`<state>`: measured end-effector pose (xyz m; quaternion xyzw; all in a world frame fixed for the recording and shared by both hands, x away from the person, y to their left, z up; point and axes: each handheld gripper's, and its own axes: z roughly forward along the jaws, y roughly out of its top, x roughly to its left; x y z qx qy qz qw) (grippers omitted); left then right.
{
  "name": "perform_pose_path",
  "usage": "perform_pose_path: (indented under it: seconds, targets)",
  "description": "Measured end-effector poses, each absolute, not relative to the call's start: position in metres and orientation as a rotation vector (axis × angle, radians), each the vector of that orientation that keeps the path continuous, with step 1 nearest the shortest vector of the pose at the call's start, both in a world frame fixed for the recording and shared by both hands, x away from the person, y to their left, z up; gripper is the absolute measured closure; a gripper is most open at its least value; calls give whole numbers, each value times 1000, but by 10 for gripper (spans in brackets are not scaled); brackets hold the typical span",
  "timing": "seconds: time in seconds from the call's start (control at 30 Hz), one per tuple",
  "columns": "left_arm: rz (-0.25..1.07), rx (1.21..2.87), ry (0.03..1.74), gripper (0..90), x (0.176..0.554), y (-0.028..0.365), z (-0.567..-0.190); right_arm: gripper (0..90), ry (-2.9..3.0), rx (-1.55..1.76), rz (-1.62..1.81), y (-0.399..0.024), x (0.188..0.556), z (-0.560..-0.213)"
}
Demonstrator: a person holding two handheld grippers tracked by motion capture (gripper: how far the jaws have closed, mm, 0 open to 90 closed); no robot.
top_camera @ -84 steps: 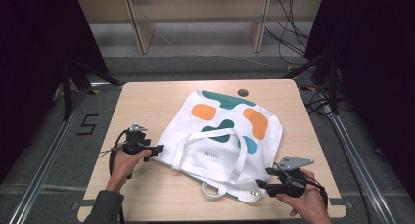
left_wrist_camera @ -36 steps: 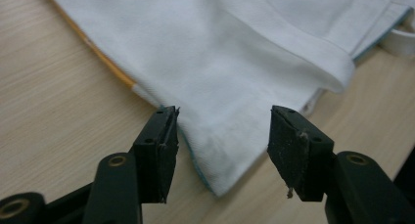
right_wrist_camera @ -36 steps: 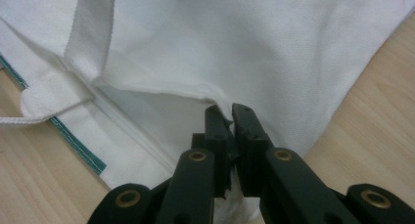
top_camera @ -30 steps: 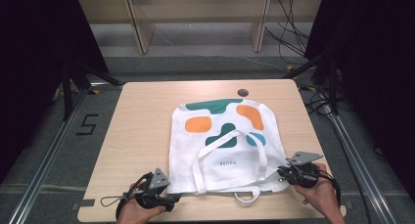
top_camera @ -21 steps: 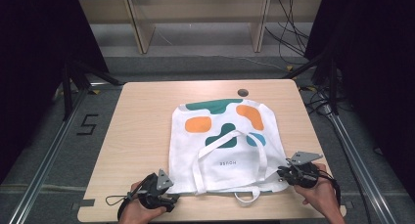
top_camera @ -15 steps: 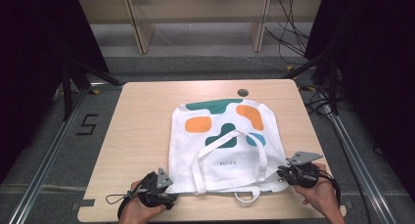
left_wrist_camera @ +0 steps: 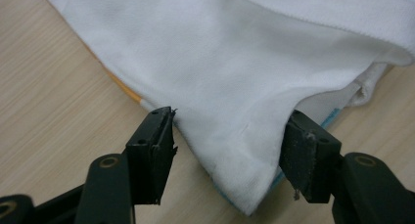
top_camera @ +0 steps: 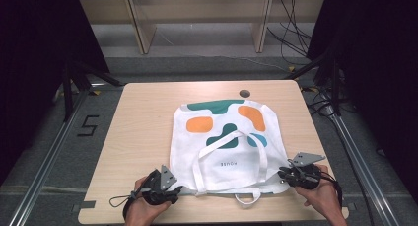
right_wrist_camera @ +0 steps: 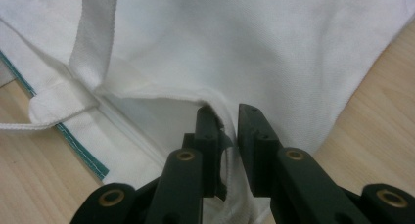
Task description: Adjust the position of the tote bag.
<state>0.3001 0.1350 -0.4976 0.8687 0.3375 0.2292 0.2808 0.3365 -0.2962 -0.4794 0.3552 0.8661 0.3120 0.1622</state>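
Tote bag [top_camera: 224,147] corners | left gripper [left_wrist_camera: 227,150] jaws spread, closing around one | right gripper [right_wrist_camera: 227,131] pinching other

A white cloth tote bag [top_camera: 224,152] of matt woven cotton, printed with flat green, orange and blue shapes, lies on a pale wood-grain bench [top_camera: 143,117] with a smooth, low-sheen finish. Seen from the left gripper view, the fabric [left_wrist_camera: 235,62] looks soft and slightly fuzzy, its straps [right_wrist_camera: 93,33] of coarser ribbed webbing and its seam edged in teal stitching. The left gripper [left_wrist_camera: 230,150] and right gripper [right_wrist_camera: 227,121] are matt black plastic, scuffed at the tips, with brass-coloured metal rivets; each carries a dull grey plate [top_camera: 306,159].
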Motion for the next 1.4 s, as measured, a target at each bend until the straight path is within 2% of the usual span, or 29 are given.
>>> perform_pose_path:
  seconds: [0.2,0.47,0.53,0.63,0.9,1.0,1.13,1.4]
  targets:
    - [669,2342,864,394,305,132,-498,772,2482,1003,855,-293,336,-483]
    - [757,2268,797,384,312,128,-494,781,2454,1018,879,-291,336,-484]
    - [748,2276,781,421,312,129,-491,781,2475,1010,863,-292,336,-481]
    - [636,2295,761,510,317,133,-495,781,2455,1018,887,-290,337,-484]
    - [553,2324,723,710,317,131,-499,779,2455,995,904,-291,338,-486]
    - [564,2317,702,797,316,134,-495,778,2475,986,893,-292,338,-485]
    - [562,2281,694,837,315,137,-488,781,2476,1021,882,-293,336,-483]
    - [523,2205,720,846,313,147,-476,873,2478,970,899,-295,332,-479]
